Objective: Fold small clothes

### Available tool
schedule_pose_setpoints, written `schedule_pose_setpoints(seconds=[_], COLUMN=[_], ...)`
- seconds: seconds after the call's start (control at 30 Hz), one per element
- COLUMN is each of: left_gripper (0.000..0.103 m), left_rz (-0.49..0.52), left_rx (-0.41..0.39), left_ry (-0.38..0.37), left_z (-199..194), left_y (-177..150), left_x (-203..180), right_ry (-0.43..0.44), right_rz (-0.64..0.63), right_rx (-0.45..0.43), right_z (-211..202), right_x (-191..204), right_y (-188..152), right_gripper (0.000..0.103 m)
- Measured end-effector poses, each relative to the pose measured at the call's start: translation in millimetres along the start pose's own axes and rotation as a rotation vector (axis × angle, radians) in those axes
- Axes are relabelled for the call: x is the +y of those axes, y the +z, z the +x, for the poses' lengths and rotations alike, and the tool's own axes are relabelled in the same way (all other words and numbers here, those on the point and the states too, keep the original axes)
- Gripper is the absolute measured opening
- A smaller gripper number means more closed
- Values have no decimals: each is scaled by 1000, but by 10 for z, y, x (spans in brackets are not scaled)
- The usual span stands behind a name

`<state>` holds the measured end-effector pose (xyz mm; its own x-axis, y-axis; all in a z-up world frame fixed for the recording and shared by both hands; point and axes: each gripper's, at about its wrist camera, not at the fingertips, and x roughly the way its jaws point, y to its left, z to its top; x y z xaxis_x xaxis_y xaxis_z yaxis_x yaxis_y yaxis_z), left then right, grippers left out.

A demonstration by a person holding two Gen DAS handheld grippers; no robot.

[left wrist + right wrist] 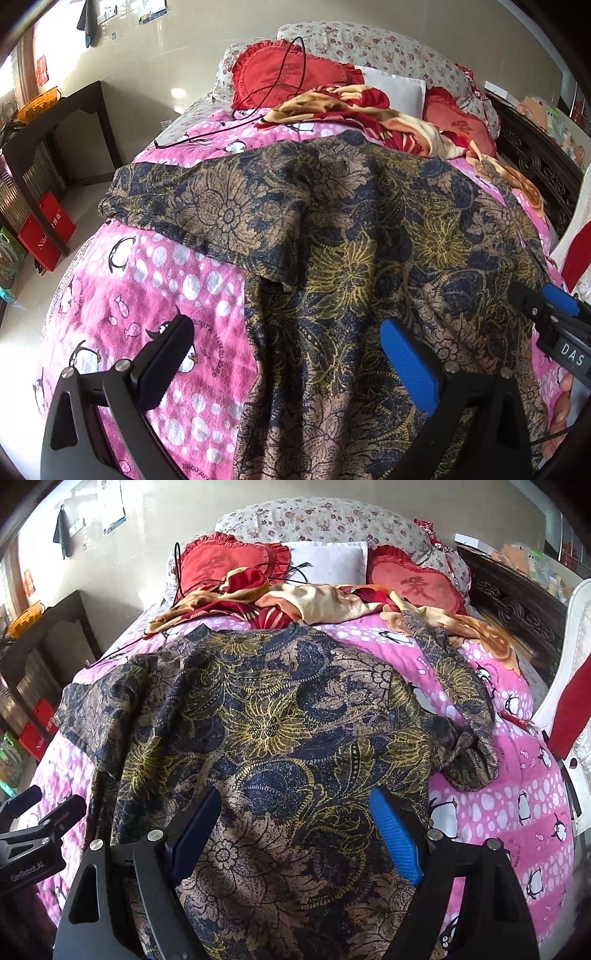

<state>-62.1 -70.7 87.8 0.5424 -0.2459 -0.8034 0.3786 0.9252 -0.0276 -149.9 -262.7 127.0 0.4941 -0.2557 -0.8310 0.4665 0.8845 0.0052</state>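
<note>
A dark blue, tan and yellow floral shirt (332, 229) lies spread on a pink penguin blanket (147, 280), hem towards me. My left gripper (284, 332) hovers open over the shirt's left edge, its black finger above the blanket and its blue pad above the cloth. In the right wrist view the shirt (277, 720) shows its left sleeve flat and its right sleeve (465, 716) bunched and twisted. My right gripper (295, 805) is open above the lower body of the shirt, holding nothing. The left gripper (44, 816) shows at that view's left edge, and the right gripper (546, 310) at the other view's right edge.
A crumpled red and cream blanket (303, 602), two red heart cushions (221, 561), a white pillow (328, 561) and a black cable (258, 110) lie at the bed's head. A white chair (569, 686) stands right of the bed. A dark wooden shelf (55, 147) and red box (48, 229) are left.
</note>
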Motion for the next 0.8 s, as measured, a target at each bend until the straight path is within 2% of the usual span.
schedule_pose_setpoints(seconds=[0.8], left_gripper=[103], left_rz=[11], left_rx=[11], left_ry=[13], left_z=[92], left_y=[15], left_x=[-62], right_ry=[6], right_rz=[2], right_rx=[16], right_z=[86], right_x=[12], right_y=[-21], right_gripper=[79])
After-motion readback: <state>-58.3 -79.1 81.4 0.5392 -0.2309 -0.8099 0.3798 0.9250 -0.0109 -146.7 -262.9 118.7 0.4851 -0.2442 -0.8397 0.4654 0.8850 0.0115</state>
